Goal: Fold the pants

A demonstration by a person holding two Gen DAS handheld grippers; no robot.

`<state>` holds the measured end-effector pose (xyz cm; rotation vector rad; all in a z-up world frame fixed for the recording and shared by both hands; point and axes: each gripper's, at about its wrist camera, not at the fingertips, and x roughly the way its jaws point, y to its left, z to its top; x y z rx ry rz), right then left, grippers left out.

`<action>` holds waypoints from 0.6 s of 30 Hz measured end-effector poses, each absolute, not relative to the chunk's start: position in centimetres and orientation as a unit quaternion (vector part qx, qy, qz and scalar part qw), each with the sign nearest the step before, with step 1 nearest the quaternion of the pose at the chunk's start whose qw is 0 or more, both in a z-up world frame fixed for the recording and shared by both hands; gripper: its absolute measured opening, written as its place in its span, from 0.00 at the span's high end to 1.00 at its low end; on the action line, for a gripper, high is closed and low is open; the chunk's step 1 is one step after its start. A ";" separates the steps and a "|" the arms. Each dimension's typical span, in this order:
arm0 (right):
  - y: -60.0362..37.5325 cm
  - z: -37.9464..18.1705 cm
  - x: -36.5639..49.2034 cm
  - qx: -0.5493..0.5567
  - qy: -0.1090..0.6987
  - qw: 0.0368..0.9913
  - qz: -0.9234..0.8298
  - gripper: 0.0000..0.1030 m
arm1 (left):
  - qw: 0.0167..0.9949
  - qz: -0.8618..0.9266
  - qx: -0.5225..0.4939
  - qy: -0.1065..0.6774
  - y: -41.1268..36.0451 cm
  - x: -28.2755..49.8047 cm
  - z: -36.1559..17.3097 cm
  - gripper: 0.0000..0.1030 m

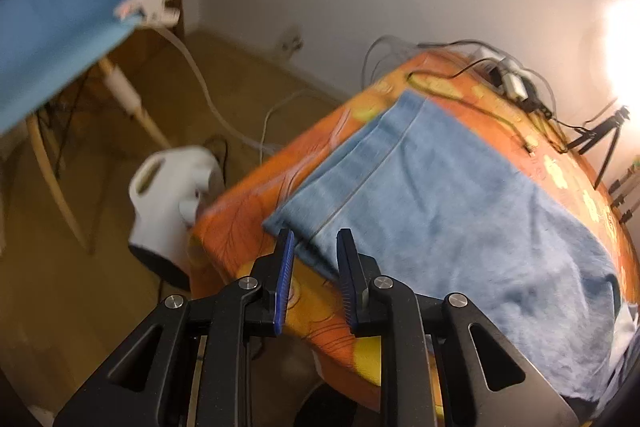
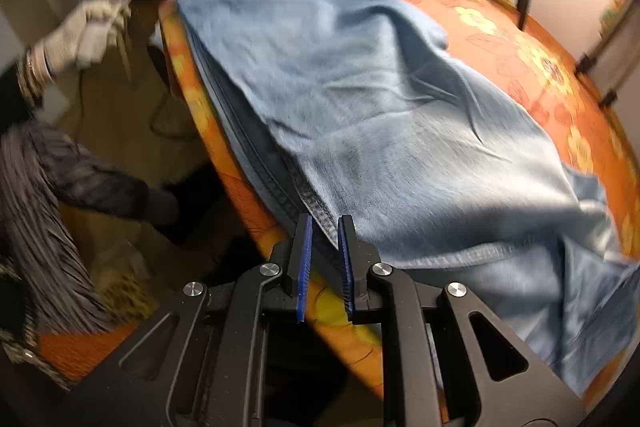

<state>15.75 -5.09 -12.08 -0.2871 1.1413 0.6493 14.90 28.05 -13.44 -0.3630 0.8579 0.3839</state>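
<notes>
The pants [image 2: 360, 115] lie along the desk's near edge, legs stacked one on the other, hems toward the far left corner and the wider waist part toward the right, where the cloth rumples and slips over the edge. That looks like the lengthwise fold done and the crosswise fold about to begin.

The left tongs [image 1: 314, 267] stand open at the hem corner, with no cloth between them. The right tongs [image 2: 323, 251] are also parted, straddling the seamed edge of the pants; the blur leaves it unclear whether they touch the cloth yet.

Next, each pair of tongs probably needs to close on both layers at its end before anything is lifted.

The desk [image 1: 240, 219] wears an orange flowered cloth. Cables [image 1: 500, 75] and a small tripod [image 1: 608, 139] sit along its far edge. A white jug-like appliance [image 1: 172, 195] stands on the floor below the left corner.
</notes>
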 end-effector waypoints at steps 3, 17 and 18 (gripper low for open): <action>-6.9 -11.0 14.9 -0.100 0.518 0.799 0.289 0.73 | 0.893 0.155 -0.154 0.394 25.9 15.1 -11.5 0.79; -22.5 -8.2 12.5 0.049 0.487 0.870 0.062 0.55 | 0.903 -0.127 -0.020 0.410 4.1 15.7 -7.5 0.71; -23.7 -8.3 12.2 0.062 0.488 0.869 0.045 0.55 | 0.897 -0.146 -0.011 0.417 2.5 15.5 -7.8 0.71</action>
